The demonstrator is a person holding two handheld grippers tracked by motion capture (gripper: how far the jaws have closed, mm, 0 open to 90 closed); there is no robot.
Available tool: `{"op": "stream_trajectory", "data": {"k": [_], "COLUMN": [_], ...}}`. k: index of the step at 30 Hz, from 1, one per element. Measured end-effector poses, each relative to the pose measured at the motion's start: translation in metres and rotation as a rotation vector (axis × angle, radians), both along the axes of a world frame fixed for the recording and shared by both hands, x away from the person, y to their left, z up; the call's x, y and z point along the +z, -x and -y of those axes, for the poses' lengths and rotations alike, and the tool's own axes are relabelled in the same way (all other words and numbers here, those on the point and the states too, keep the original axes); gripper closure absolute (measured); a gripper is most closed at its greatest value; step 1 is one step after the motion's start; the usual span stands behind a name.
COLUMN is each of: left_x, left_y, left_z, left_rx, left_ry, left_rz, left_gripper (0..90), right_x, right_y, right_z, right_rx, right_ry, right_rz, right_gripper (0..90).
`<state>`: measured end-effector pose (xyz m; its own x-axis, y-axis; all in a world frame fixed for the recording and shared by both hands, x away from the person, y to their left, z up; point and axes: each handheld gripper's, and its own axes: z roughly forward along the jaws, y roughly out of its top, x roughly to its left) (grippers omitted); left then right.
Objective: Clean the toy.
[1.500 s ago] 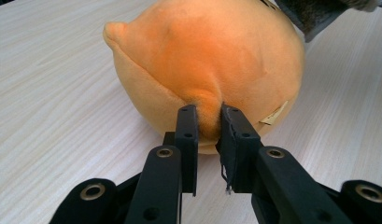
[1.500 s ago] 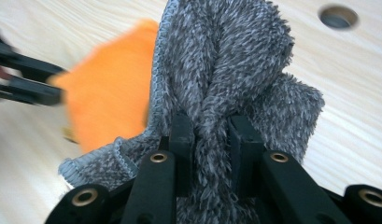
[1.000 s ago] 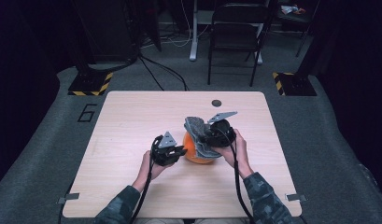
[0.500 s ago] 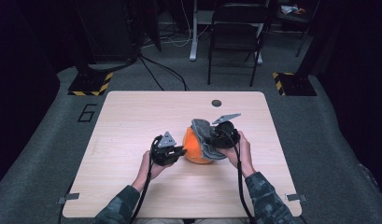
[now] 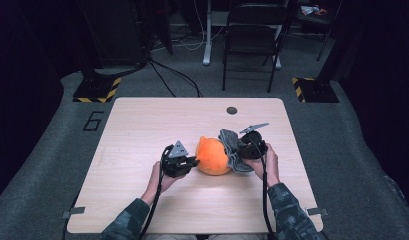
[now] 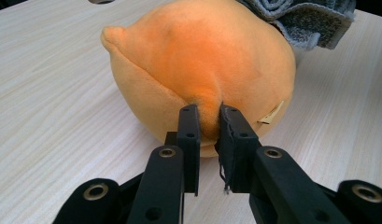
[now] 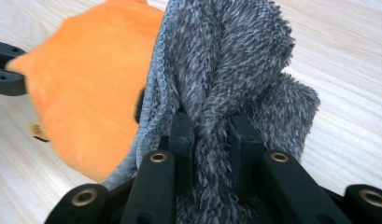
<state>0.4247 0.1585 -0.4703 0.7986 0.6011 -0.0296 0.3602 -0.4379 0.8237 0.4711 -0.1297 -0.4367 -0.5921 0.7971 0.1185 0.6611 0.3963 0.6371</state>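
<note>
The orange plush toy (image 5: 213, 156) sat near the middle of the wooden table (image 5: 142, 125), slightly toward your side, round-bodied with a small pointed nub aimed at the far-left. Pressed against its right flank was the grey fleece cloth (image 5: 234, 150), bunched and folded, draped partly over the plush's upper right shoulder and touching it along that whole side.

Your left gripper (image 6: 208, 128) had its jaws drawn narrow on a pinch of the plush's orange fabric low on the near-left face; in the left gripper view the fabric puckered up between the pads. That grip anchored the toy from the left.

Your right gripper (image 7: 211, 133) was clamped tight on a thick fold of the grey cloth, fibres bulging over both pads, with the plush lying just to the left beyond the cloth's stitched edge.

So the relation that mattered was plain: the plush lay between your two hands, the cloth on the right-hand side of it, its folds running roughly front to back. Your right hand (image 5: 264, 162) was the one on the cloth. I judged that any wipe or wrap would have to travel leftward across the toy, against the hold of your left hand (image 5: 162, 176).
</note>
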Motion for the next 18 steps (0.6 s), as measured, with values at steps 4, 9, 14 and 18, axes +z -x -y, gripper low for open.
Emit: {"op": "stream_trajectory", "data": {"k": [4, 9, 14, 18], "left_x": [0.000, 0.000, 0.000, 0.000], "left_y": [0.000, -0.001, -0.001, -0.001], "left_z": [0.000, -0.001, -0.002, -0.001], "left_rx": [-0.002, 0.001, 0.003, 0.003], "left_ry": [-0.003, -0.005, -0.007, -0.008], "left_rz": [-0.003, -0.002, -0.005, -0.001], "left_gripper": [79.0, 79.0, 79.0, 78.9], "right_x": [-0.005, -0.015, -0.001, 0.019], "right_y": [-0.003, -0.008, -0.006, 0.003], "right_z": [0.003, 0.010, 0.016, 0.011], "right_rx": [-0.026, -0.068, -0.070, -0.016], "right_ry": [0.028, 0.057, 0.019, -0.028], "right_rz": [-0.009, -0.038, -0.010, 0.028], "right_gripper": [74.2, 74.2, 74.2, 74.2]}}
